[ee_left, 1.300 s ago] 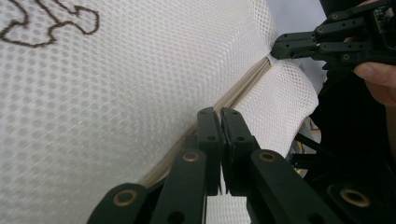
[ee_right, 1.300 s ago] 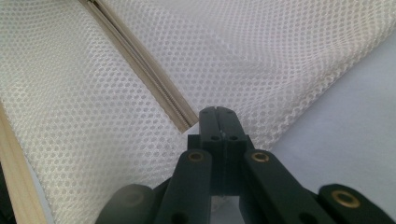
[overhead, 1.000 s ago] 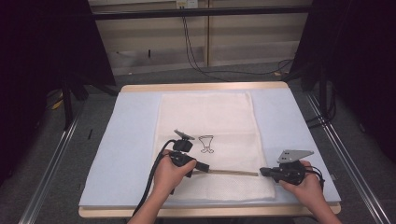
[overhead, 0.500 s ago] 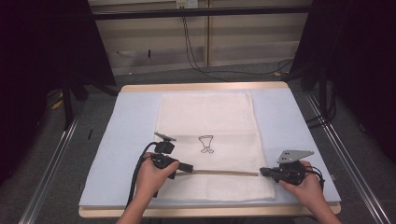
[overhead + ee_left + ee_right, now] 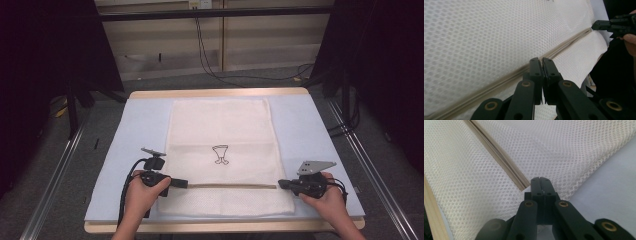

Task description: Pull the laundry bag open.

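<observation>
The high view shows the whole cream mesh zipped laundry bag [image 5: 220,155], flat on the pale blue padded table [image 5: 300,130]. The left gripper [image 5: 541,61] is clamped on the bag's zip at its left end. The right gripper [image 5: 541,180] pinches the bag's right edge, just beside the zip's end.

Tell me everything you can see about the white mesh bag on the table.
The mesh bag is a cream, honeycomb-netted rectangle lying flat on the pale blue mat. A small dark line drawing sits near its middle. A beige zipper runs across near the person's edge. The left gripper and right gripper, both shut, sit at the zipper's two ends.
</observation>
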A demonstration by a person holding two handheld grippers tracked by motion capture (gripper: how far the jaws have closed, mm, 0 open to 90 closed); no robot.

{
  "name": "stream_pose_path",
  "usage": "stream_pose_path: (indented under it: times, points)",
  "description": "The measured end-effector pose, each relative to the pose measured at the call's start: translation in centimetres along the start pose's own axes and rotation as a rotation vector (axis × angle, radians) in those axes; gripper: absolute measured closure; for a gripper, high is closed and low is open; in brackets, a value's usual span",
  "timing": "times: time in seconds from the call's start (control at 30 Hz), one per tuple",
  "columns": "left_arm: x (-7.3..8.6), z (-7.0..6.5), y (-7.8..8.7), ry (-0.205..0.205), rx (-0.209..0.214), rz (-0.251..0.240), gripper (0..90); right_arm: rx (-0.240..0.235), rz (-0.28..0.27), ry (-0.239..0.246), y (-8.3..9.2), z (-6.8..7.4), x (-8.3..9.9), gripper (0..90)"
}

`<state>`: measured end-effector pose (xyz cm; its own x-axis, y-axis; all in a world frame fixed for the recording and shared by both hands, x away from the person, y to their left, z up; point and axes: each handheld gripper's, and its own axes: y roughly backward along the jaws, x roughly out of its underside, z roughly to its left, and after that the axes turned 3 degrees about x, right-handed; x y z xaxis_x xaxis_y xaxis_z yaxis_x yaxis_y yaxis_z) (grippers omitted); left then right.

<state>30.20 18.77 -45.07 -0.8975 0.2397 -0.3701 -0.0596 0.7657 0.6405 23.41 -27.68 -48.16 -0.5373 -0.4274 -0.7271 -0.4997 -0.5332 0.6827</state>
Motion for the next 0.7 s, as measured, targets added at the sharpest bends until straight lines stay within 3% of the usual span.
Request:
stream_pose_path:
  times: [0.3,0.53,0.63,0.67,0.7]
  points:
    - [1.3,1.7,2.5,0.052,-0.011,-0.050,87.5,0.002,0.001,-0.002,0.0,0.0,0.0,90.0]
    - [1.8,2.4,3.4,0.059,-0.028,-0.071,87.2,0.001,0.001,0.004,0.0,0.0,0.0,90.0]
    - [2.2,2.8,4.3,0.091,-0.033,-0.082,87.3,0.000,-0.001,0.003,0.0,0.0,0.0,90.0]
    - [2.3,3.1,4.5,0.074,-0.038,-0.075,87.3,0.000,-0.001,0.003,0.0,0.0,0.0,90.0]
    - [2.6,3.4,4.8,0.093,-0.036,-0.088,87.1,0.002,-0.002,0.003,0.0,0.0,0.0,90.0]
